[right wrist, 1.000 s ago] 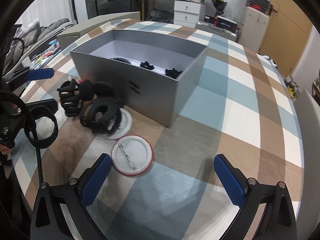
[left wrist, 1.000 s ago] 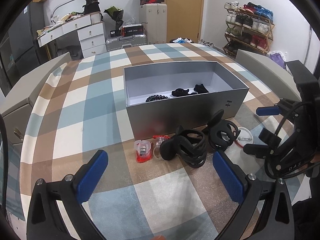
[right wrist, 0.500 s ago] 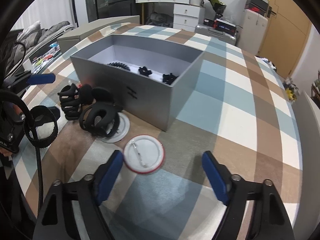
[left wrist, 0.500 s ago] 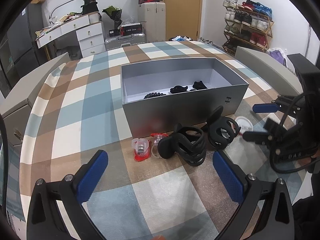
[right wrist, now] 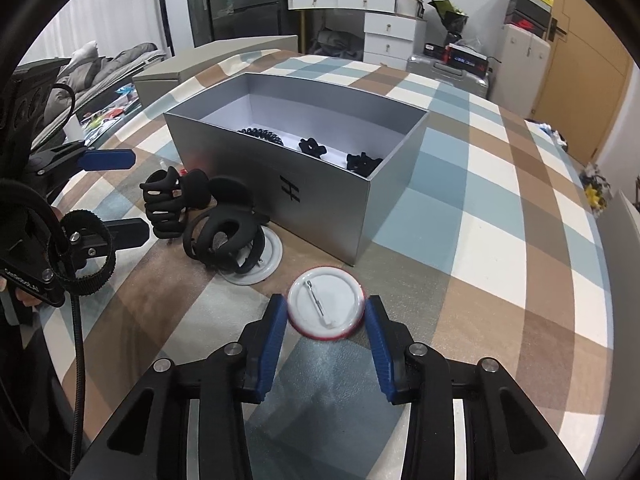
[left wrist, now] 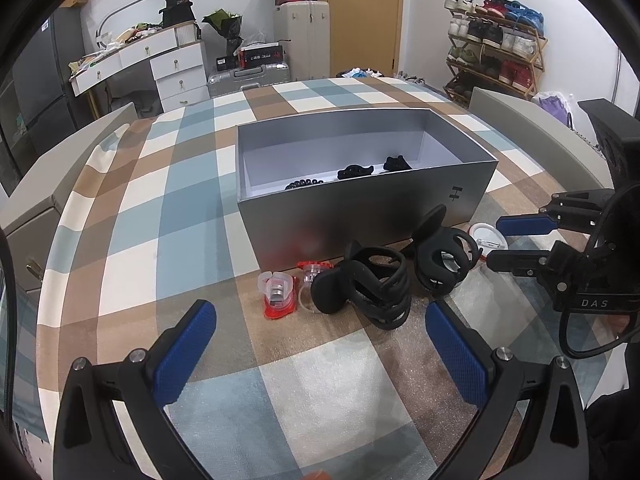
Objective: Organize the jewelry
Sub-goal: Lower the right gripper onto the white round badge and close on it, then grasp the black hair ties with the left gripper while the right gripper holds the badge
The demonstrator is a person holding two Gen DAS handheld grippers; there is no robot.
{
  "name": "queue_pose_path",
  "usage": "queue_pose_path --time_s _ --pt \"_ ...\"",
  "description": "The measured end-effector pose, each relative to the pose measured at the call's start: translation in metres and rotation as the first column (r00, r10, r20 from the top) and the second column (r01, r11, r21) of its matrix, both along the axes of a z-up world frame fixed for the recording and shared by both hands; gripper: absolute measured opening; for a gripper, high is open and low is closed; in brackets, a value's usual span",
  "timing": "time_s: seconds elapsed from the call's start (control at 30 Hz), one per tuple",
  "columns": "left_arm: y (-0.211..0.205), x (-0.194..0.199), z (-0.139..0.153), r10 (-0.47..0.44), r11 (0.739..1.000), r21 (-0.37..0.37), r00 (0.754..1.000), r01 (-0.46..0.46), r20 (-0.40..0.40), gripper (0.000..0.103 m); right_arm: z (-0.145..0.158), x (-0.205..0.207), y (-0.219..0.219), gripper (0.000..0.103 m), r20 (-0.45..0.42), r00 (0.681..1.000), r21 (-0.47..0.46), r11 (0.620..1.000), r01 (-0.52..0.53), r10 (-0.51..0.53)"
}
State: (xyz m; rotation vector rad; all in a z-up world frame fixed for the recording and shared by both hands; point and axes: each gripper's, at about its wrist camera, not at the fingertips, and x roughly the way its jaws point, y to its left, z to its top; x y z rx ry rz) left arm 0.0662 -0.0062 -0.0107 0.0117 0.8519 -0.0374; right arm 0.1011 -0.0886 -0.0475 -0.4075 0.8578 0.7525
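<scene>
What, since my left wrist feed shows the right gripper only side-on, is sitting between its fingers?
Observer: A round white pin badge with a red rim, lying pin side up on the cloth. The right gripper is closing, with one blue pad close to each side of the rim.
Operator: Is that the only badge out there?
Observer: No. A second white badge lies partly under the black claw clip, towards the left in the right wrist view.

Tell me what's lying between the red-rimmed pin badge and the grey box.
Nothing: in the right wrist view, only bare checked cloth separates the badge from the box.
</scene>
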Motion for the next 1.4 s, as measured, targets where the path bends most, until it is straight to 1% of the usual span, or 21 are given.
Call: queue_pose_path --time_s 0.23,0.47,0.57,0.63,0.7,0.77,0.83,0.87,0.9,0.93,1.0,1.23,1.27,1.3,1.33,1.4 --pt "0.000 0.000 -0.002 -0.012 1.000 -0.029 1.000 0.012 -0.001 0.102 0.018 -0.002 -0.009 0.038 0.007 1.000 0.088 0.996 -0.015 0.014" --pt "-0.004 0.000 -0.001 -0.055 0.996 -0.074 0.998 0.056 0.017 0.102 0.026 -0.005 -0.009 0.038 0.015 1.000 0.119 0.993 -0.024 0.022" --pt "0.000 0.001 -0.002 -0.054 0.990 -0.128 0.998 0.056 0.019 0.102 0.026 -0.007 -0.007 0.038 0.018 0.999 0.117 0.993 -0.033 0.031" --pt "0.003 0.000 -0.002 -0.049 0.986 -0.156 0.998 0.054 0.036 0.100 0.026 -0.007 -0.006 0.038 0.018 0.999 0.118 0.992 -0.036 0.034" --pt "0.003 0.002 -0.002 -0.051 0.984 -0.167 0.998 0.056 0.039 0.093 0.026 -0.008 -0.006 0.039 0.017 0.999 0.118 0.992 -0.037 0.035" --pt "0.005 0.003 -0.002 -0.046 0.983 -0.177 0.998 0.052 0.040 0.093 0.026 -0.008 -0.007 0.039 0.016 0.999 0.119 0.992 -0.038 0.036" --pt "0.006 0.003 -0.002 -0.046 0.980 -0.192 0.998 0.053 0.039 0.090 0.026 -0.008 -0.007 0.039 0.014 0.999 0.120 0.992 -0.039 0.038" --pt "0.007 0.003 -0.002 -0.047 0.979 -0.199 0.998 0.054 0.040 0.082 0.026 -0.008 -0.007 0.039 0.014 0.999 0.120 0.992 -0.040 0.038" --pt "0.007 0.004 -0.002 -0.047 0.977 -0.206 0.998 0.054 0.039 0.078 0.026 -0.008 -0.007 0.039 0.014 0.999 0.119 0.992 -0.040 0.038" --pt "0.007 0.005 -0.002 -0.046 0.976 -0.210 0.998 0.053 0.035 0.077 0.026 -0.008 -0.006 0.039 0.013 0.999 0.118 0.992 -0.039 0.038" --pt "0.008 0.006 -0.003 -0.044 0.975 -0.216 0.999 0.050 0.029 0.071 0.026 -0.008 -0.006 0.039 0.012 0.999 0.119 0.992 -0.040 0.039" --pt "0.006 0.008 -0.003 -0.056 0.972 -0.227 0.998 0.061 0.026 0.070 0.025 -0.009 -0.007 0.039 0.010 0.999 0.121 0.992 -0.046 0.045" --pt "0.006 0.007 -0.003 -0.059 0.971 -0.229 0.998 0.063 0.026 0.063 0.025 -0.010 -0.007 0.039 0.010 0.999 0.121 0.991 -0.047 0.046" --pt "0.006 0.007 -0.004 -0.062 0.971 -0.231 0.998 0.065 0.023 0.051 0.025 -0.010 -0.007 0.039 0.010 0.999 0.121 0.991 -0.048 0.047" --pt "0.006 0.008 -0.004 -0.064 0.970 -0.235 0.998 0.067 0.019 0.048 0.025 -0.010 -0.007 0.039 0.010 0.999 0.121 0.992 -0.048 0.047" --pt "0.007 0.008 -0.004 -0.062 0.969 -0.237 0.998 0.066 0.023 0.048 0.025 -0.009 -0.007 0.039 0.009 0.999 0.121 0.992 -0.047 0.046"
